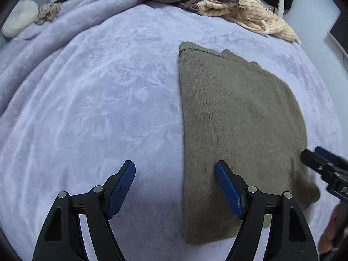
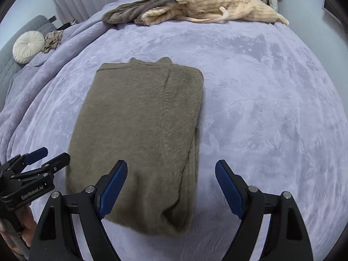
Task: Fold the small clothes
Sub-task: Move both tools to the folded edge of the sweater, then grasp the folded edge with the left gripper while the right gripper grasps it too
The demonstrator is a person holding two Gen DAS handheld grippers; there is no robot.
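Olive knit sweater (image 2: 139,134), centre frame on my lavender bed blanket (image 2: 261,108): soft, limp, light, folded lengthwise. Take both near corners. My left gripper (image 1: 175,187) and right gripper (image 2: 170,187): jaws wide, empty.

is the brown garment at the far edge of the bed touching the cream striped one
Touching. In the right wrist view the brown garment lies against the cream striped one, its end tucked under the cream fabric with no blanket showing between them.
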